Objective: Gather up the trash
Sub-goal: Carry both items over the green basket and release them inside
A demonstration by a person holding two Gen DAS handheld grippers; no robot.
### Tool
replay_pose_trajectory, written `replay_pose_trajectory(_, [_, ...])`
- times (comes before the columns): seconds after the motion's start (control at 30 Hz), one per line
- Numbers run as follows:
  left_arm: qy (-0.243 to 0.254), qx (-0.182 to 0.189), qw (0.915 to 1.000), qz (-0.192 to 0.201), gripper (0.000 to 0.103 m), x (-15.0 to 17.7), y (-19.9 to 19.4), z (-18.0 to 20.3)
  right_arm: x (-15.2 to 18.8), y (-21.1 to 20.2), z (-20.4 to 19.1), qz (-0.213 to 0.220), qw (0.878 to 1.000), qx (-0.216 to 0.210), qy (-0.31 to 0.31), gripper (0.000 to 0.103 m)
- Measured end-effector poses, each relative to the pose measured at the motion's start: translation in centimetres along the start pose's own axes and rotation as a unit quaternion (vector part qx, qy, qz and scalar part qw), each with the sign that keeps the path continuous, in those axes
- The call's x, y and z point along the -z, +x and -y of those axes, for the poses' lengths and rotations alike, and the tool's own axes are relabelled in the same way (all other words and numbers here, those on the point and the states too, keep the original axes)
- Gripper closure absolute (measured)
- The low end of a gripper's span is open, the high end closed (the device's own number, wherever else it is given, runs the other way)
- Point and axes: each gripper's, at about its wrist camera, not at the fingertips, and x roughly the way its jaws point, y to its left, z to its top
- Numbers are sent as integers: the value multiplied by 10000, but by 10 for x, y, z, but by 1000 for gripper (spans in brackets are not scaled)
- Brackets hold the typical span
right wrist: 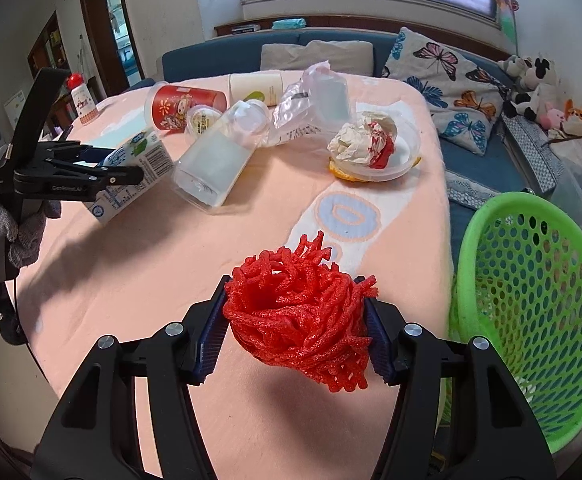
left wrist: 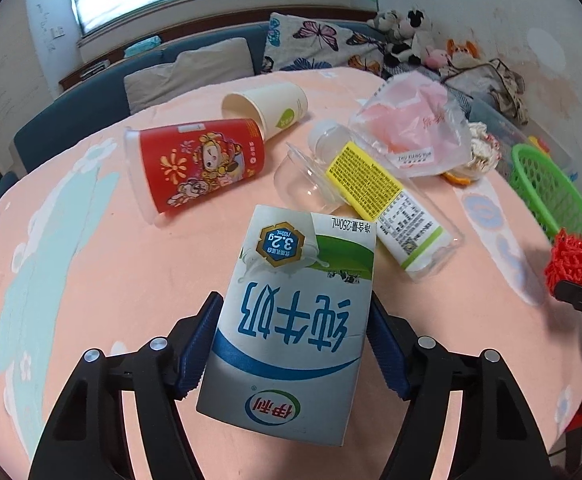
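The left gripper (left wrist: 291,344) has its blue ribbed pads pressed against both sides of a white, blue and green cardboard milk carton (left wrist: 291,312), which it grasps tilted above the peach-pink patterned cloth covering the table (left wrist: 103,280); in the right wrist view the same carton (right wrist: 131,168) hangs clear of the cloth with its barcode side showing, the gripper held by a hand in a grey knitted glove (right wrist: 7,228); the right gripper (right wrist: 297,320) is clamped on a bunched red foam fruit net (right wrist: 299,316), squeezed between its two pads just beside the bright green perforated plastic basket (right wrist: 531,300) that stands at the table's right edge; further back on the cloth lie the remaining pieces: a red printed paper cup (left wrist: 203,164) on its side, touching a cream paper cup with a green leaf mark (left wrist: 271,108) also on its side behind it; a clear plastic bottle with a yellow and white label (left wrist: 375,196) lying flat, a small clear plastic cup (left wrist: 303,180) against it; a crinkled transparent plastic bag with pink contents (left wrist: 411,128) near the bottle's cap; and a shallow clear plastic dish holding crumpled white and red paper (right wrist: 371,148), with something orange, perhaps peel, under its rim; a blue sofa with cushions (right wrist: 331,52) runs behind the table.
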Motion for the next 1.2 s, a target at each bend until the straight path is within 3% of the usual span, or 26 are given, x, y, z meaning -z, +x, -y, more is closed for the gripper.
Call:
replay_pose_trajectory(0.23, [-113,180,9993,309,35,0,-34,10,1,-16,6,174,9998,52,79,43])
replay_pose_trajectory(0.53, [74,478,9967,644,35,-10,-66,52,7,-44,30,398,9986,245,260,43])
replay_pose_trajectory(1.2, [601,1161,9885,757,35,-46,-67,171,39,-90,116,555,9896,1031,829,43])
